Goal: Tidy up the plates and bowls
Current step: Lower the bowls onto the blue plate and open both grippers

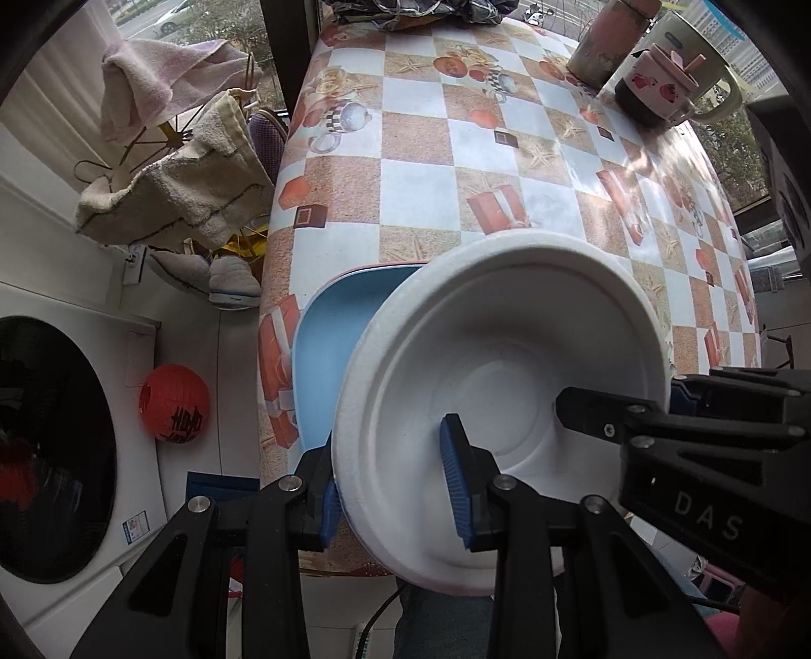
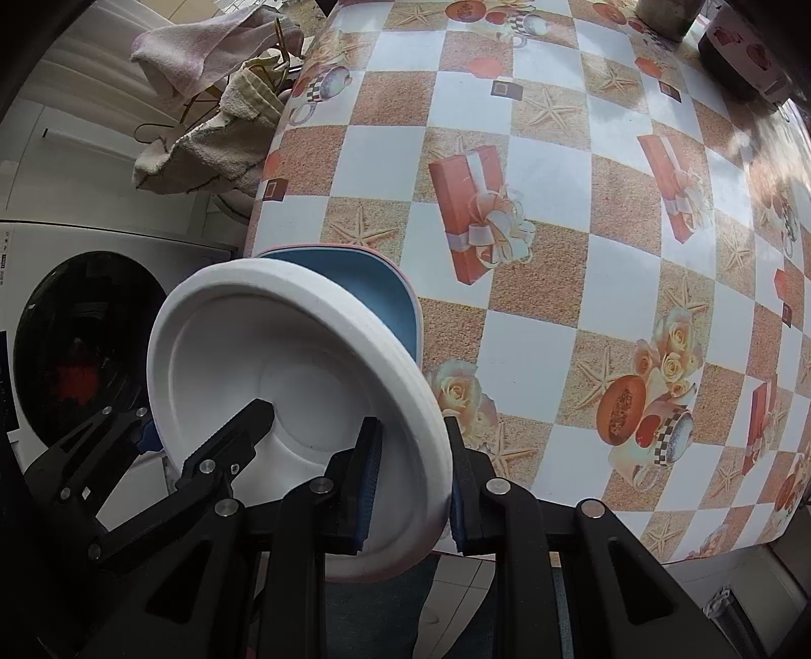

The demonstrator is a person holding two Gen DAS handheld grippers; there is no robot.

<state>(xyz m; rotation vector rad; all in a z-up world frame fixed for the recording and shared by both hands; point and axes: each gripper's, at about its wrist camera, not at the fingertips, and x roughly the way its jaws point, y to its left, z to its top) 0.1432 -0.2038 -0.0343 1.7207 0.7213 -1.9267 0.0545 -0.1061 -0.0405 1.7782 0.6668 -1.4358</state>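
Tabletop point(image 1: 420, 177), covered in a checkered cloth printed with gift boxes, starfish and roses, fills most of both views. A white washing machine point(image 1: 76, 456) stands beside its left edge, round dark door facing out; above it, towels point(image 1: 192, 197) hang on a rack. An orange paper lantern point(image 1: 174, 403) sits between machine and tabletop.

White bowl point(image 1: 502, 395), foam-like with a stepped rim, is held tilted in the air over the near edge of the tabletop, part of it past the edge. Just behind it lies a blue plate point(image 1: 329, 334) on the tabletop near the left edge, partly hidden by the bowl; a thin pink rim shows under the blue one.

Left tool point(image 1: 395, 497): clamped on the bowl's rim at its left side, one blue pad inside, one outside. Right tool point(image 2: 413, 486): clamped on the opposite rim, likewise one pad inside the bowl and one outside.

Far right corner: a green mug point(image 1: 694, 66), a small pink-lidded cup point(image 1: 656, 86) in front of it, a brown cylinder point(image 1: 608, 40) alongside.
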